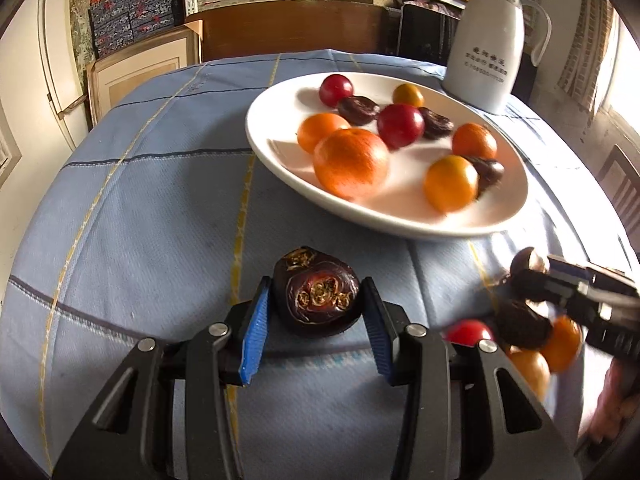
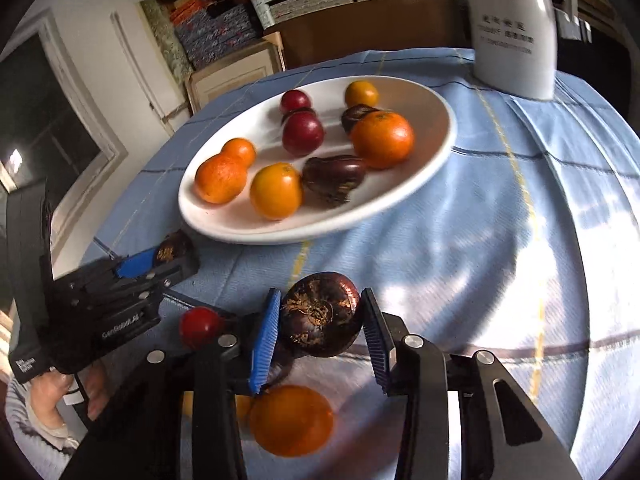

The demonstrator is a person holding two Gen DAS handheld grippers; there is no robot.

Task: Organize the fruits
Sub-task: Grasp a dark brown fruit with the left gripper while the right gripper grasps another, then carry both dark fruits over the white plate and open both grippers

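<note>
Your left gripper (image 1: 316, 300) clamps a dark water chestnut (image 1: 316, 294) at lower centre, below the white plate (image 1: 280, 160). Your right gripper (image 2: 320, 316) pinches another chestnut (image 2: 320, 314), above a loose orange (image 2: 292, 420).

Both grippers (image 1: 316, 308) (image 2: 320, 320) — jaws clamped.

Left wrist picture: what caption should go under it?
Left gripper clamps a dark fruit before a white plate.

Blue-clothed table (image 1: 160, 200): plate (image 1: 500, 216), jug (image 1: 484, 40), fruit.
</note>
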